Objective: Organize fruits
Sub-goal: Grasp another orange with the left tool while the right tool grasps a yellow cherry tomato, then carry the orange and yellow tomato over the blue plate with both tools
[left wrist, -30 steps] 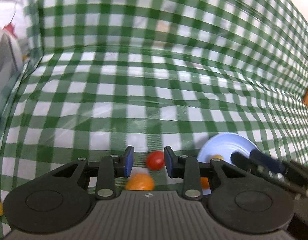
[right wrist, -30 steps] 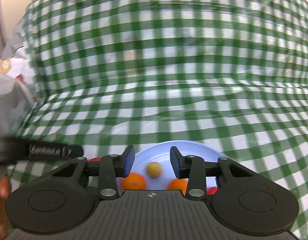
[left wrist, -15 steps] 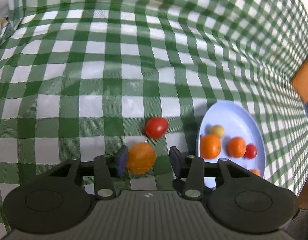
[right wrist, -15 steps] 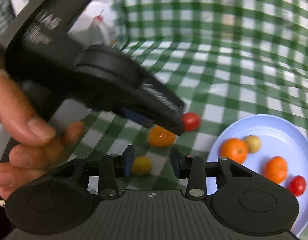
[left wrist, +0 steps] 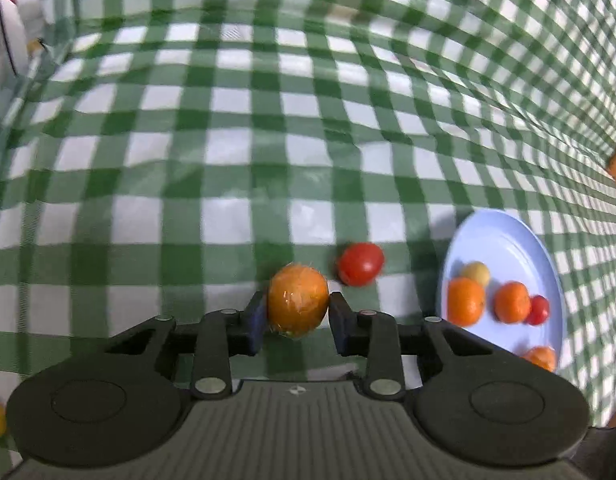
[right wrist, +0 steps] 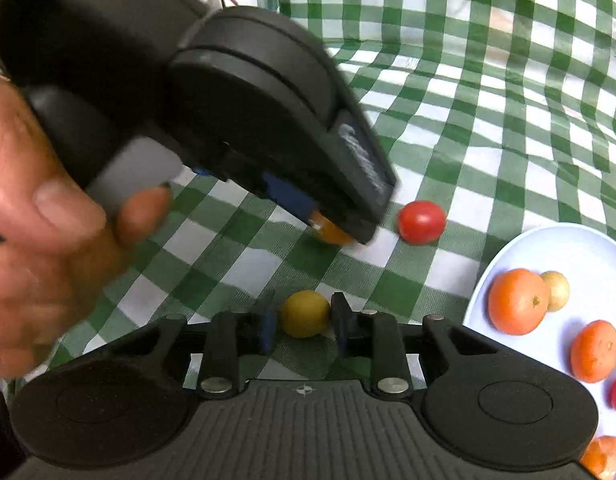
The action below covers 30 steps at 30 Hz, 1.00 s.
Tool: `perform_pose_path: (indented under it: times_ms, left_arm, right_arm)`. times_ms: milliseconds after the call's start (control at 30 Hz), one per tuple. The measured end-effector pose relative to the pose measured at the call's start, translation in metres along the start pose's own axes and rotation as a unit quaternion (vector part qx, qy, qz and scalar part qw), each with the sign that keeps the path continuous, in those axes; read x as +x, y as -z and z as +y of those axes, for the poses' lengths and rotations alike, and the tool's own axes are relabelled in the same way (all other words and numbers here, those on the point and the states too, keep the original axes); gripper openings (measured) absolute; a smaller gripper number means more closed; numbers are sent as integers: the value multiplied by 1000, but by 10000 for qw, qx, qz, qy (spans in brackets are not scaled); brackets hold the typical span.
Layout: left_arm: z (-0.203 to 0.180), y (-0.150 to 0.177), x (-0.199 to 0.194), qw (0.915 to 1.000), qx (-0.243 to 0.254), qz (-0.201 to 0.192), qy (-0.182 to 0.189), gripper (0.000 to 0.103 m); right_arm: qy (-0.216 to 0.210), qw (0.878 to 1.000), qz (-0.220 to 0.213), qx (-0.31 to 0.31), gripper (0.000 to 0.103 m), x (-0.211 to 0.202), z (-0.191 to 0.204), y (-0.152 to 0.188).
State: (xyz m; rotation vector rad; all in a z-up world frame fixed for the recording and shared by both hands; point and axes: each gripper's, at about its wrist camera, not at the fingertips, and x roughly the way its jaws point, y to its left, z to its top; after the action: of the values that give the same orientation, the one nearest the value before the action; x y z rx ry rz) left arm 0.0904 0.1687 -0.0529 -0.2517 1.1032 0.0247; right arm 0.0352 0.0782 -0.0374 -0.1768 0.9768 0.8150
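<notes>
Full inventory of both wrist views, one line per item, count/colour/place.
orange fruit: 1, orange, between the left gripper's fingers
yellow fruit: 1, yellow, on the cloth between the right gripper's fingers
red tomato: 1, red, on the cloth, left of the plate
plate: 1, pale blue, on the cloth at right
oranges on plate: 3, orange, one at the plate's near edge
pale fruit: 1, yellowish, on the plate, behind an orange
small tomato: 1, red, on the plate
tablecloth: 1, green and white check
left gripper: 1, black, closed on the orange fruit
right gripper: 1, black, straddling the yellow fruit
hand: 1, holding the left gripper
</notes>
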Motion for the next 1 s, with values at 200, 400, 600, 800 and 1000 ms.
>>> perform_pose_path:
  times_ms: [200, 400, 600, 800, 1000]
  left_arm:
    - [-1, 0, 3, 9989, 266, -34, -394, 37]
    - [-1, -2, 5, 9988, 272, -27, -418, 37]
    - [-7, -2, 10, 9985, 268, -7, -478, 37]
    - [-10, -2, 12, 9981, 311, -43, -527, 37]
    - [-3, -6, 6, 9979, 167, -201, -591, 36]
  right_arm:
    - [616, 9975, -159, 322, 30, 4, -15, -5]
    - [612, 9978, -141, 188, 30, 3, -12, -5]
    - [549, 9982, -123, 216, 30, 5, -18, -3]
    - [569, 9981, -152, 204, 30, 0, -15, -4]
    - [640, 9968, -338, 332, 30, -5, -17, -4]
